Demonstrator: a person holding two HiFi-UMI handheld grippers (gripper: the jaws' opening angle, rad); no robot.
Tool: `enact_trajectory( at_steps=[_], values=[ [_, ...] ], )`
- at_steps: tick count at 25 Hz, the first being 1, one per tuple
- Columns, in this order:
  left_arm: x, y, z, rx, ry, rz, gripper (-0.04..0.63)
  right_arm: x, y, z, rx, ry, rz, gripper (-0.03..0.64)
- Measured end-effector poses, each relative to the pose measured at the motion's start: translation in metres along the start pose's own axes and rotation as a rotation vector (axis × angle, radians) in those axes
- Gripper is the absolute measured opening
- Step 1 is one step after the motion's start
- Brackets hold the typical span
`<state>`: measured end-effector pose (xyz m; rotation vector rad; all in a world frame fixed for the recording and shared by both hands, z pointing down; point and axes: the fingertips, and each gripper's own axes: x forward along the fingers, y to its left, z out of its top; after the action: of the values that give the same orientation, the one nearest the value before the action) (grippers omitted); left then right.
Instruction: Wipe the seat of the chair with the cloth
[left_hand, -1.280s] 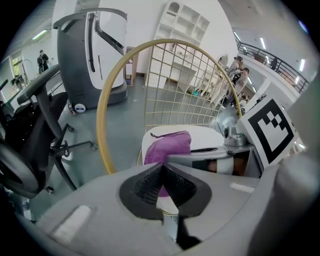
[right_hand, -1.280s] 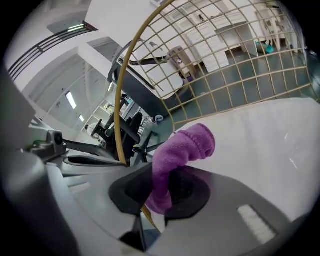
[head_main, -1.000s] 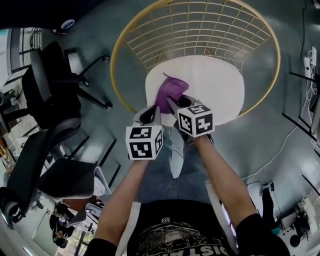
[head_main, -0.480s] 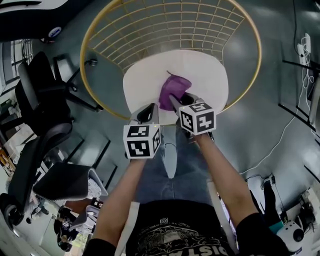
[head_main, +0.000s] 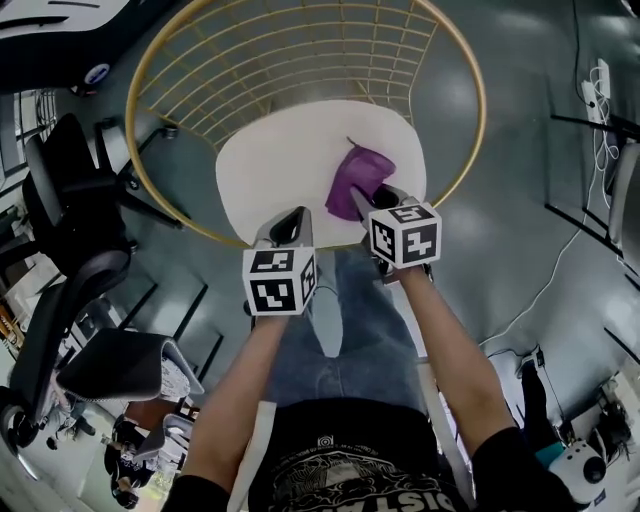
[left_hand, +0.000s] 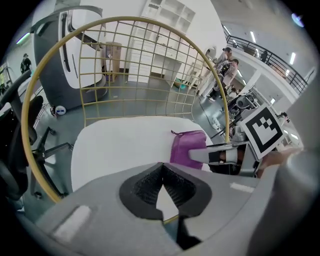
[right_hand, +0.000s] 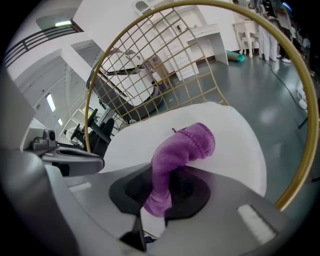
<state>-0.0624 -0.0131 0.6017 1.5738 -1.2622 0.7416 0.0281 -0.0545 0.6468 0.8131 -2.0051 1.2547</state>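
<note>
Pinching the purple cloth (right_hand: 187, 145) by its near end, the jaws of my right gripper (right_hand: 161, 196) are squeezing a narrow bunched tail of it. The rest is arching up and forward past the tips and drooping onto the white seat (right_hand: 235, 125). My left gripper (left_hand: 162, 186) is hanging just to the left, jaws pressed together on nothing, above the seat's near edge. I am judging the cloth light, soft and limp. It will fold and drag rather than push, so a hold on a thicker bunch nearer its middle would be giving me more wiping face. It is looking fuzzy and knitted, with a stitched hem and a small tag sticking up on its far side.
</note>
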Motion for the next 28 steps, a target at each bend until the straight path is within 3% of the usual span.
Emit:
enact_trajectory(
  at_steps=[17,28],
  values=[
    [0.004,-0.031,-0.002,0.021,-0.011,-0.005,0.002,-0.069,-0.077,-0.002,0.055,-0.068,-0.135,0.06],
    [-0.023,0.018,-0.019,-0.028,-0.031,0.043,0.002,-0.043,0.047,0.007,-0.038,-0.085,0.116,0.06]
  ],
)
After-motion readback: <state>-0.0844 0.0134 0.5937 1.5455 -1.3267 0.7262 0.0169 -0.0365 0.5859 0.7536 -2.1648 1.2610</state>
